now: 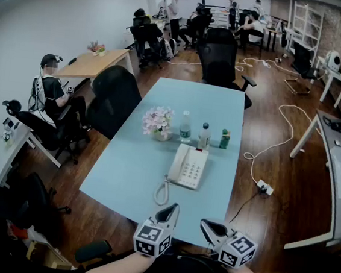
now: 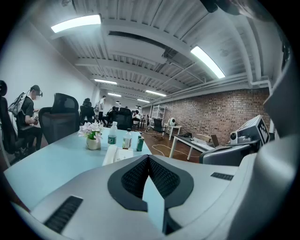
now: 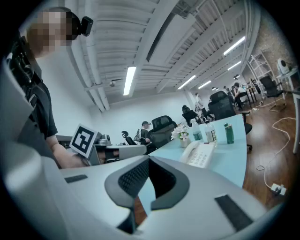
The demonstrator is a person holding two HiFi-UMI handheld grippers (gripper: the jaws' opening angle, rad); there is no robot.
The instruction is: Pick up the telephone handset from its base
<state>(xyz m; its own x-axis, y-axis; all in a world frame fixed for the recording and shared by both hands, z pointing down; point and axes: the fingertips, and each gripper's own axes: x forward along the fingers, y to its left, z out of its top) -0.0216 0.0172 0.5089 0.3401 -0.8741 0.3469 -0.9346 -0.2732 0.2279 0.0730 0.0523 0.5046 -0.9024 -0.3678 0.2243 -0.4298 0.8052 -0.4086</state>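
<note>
both hand-held grippers, left (image 1: pixel 168 212) and right (image 1: pixel 212 227), hover shut and empty over the pale blue counter (image 1: pixel 124 170). the white plastic telephone handset (image 1: pixel 176 159) rests on its white keypad base (image 1: pixel 192 168), well ahead. shut jaws would shove it; the white coiled cord (image 1: pixel 161 193) could drag the base.

The handset (image 1: pixel 175 162) lies cradled on its base (image 1: pixel 192 169).

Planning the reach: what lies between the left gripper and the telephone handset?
Only the phone's coiled cord, looped on the table between left gripper and handset; the head view shows it.
</note>
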